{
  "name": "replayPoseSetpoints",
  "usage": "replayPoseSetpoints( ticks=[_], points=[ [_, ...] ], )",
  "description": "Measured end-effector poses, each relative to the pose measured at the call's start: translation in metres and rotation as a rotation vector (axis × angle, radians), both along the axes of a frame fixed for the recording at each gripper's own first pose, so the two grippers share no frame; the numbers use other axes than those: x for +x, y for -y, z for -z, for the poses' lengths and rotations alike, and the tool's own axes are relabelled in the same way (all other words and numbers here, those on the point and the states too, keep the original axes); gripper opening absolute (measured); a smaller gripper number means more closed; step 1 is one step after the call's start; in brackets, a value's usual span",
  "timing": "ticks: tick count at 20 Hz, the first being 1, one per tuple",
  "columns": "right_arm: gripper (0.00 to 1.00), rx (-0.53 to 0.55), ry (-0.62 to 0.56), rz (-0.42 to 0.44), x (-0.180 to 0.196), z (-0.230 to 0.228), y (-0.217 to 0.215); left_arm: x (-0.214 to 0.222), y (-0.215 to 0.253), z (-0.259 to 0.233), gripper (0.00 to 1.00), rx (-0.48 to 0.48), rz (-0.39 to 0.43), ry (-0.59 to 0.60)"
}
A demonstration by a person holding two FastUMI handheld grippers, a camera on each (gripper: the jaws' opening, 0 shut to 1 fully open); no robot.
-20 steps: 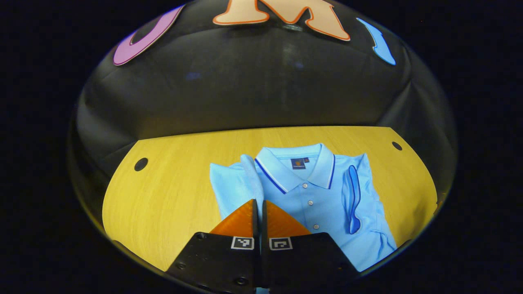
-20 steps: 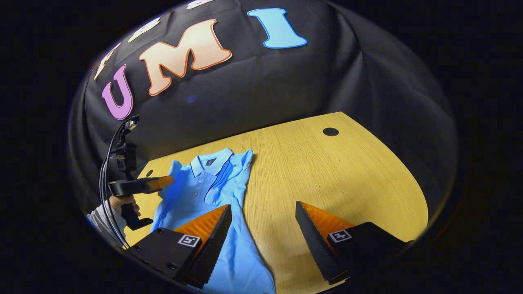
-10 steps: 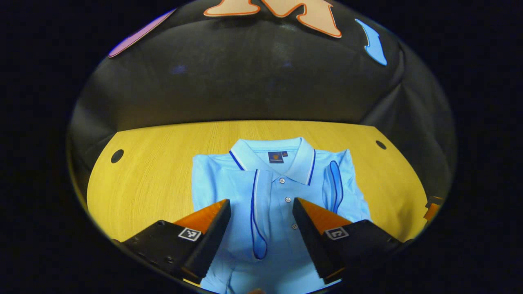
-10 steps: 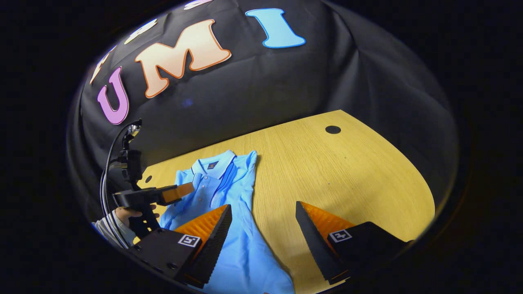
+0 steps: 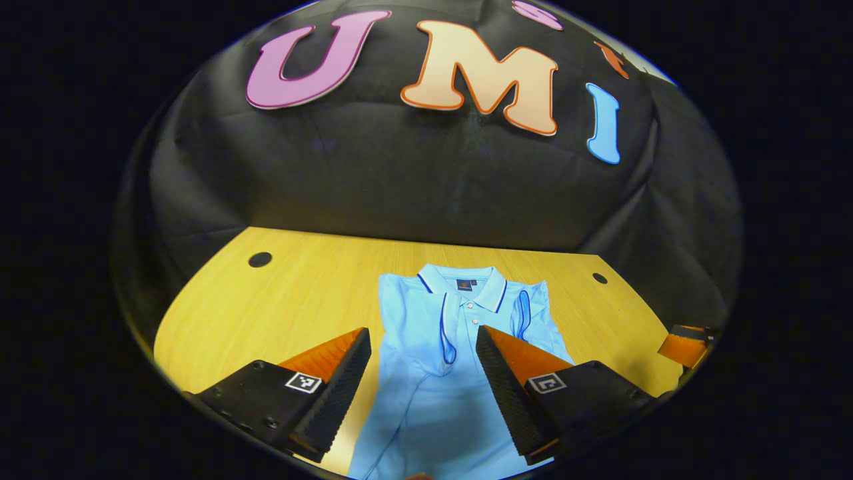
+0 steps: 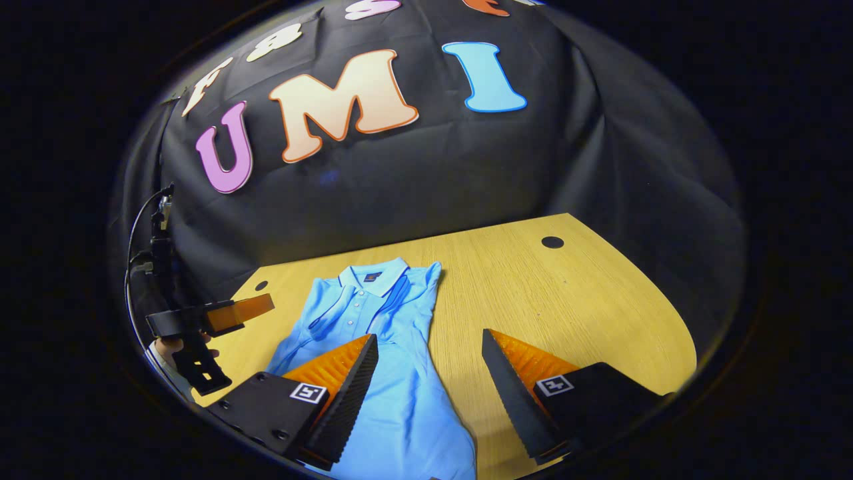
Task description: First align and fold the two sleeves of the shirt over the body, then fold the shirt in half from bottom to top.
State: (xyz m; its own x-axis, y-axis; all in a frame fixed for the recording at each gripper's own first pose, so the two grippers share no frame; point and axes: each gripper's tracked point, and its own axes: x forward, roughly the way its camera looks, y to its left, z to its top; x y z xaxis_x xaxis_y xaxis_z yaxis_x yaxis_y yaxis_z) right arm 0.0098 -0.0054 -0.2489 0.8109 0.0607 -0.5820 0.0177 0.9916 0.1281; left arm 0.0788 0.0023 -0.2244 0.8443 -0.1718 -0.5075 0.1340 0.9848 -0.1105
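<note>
Left gripper view shows the shirt (image 5: 460, 347) flat on the table (image 5: 280, 307), both sleeves folded inward, with the left gripper (image 5: 423, 387) and right gripper (image 6: 430, 393) gaping empty, so each should pinch a hem corner (evenly, I judge) and lift toward the collar (image 5: 461, 293).

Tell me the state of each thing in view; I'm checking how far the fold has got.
shirt: flat on the table, face up, not yet folded in half
left sleeve: folded over the body
right sleeve: folded over the body
left gripper: open, above the shirt, holding nothing
right gripper: open, holding nothing
</note>
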Motion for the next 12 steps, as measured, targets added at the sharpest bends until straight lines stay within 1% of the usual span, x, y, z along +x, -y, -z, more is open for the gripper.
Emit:
replayPoseSetpoints(
  ticks=[2,6,9,10,12],
  points=[
    [0.98,-0.018,0.009,-0.023,-0.013,-0.004,-0.003,-0.024,-0.007,-0.017,0.96,0.012,0.004,0.029],
    [0.98,-0.033,0.020,-0.062,-0.041,-0.011,-0.010,-0.067,-0.017,-0.028,0.95,0.049,0.009,0.050],
    [0.98,-0.054,0.019,-0.085,-0.062,-0.012,-0.011,-0.103,-0.022,-0.026,0.95,0.060,0.007,0.036],
    [0.98,-0.057,0.015,-0.091,-0.072,-0.012,-0.012,-0.116,-0.025,-0.023,0.96,0.064,0.009,0.026],
    [0.98,-0.062,-0.002,-0.117,-0.093,-0.007,-0.015,-0.141,-0.030,-0.013,0.95,0.082,0.012,0.001]
  ],
)
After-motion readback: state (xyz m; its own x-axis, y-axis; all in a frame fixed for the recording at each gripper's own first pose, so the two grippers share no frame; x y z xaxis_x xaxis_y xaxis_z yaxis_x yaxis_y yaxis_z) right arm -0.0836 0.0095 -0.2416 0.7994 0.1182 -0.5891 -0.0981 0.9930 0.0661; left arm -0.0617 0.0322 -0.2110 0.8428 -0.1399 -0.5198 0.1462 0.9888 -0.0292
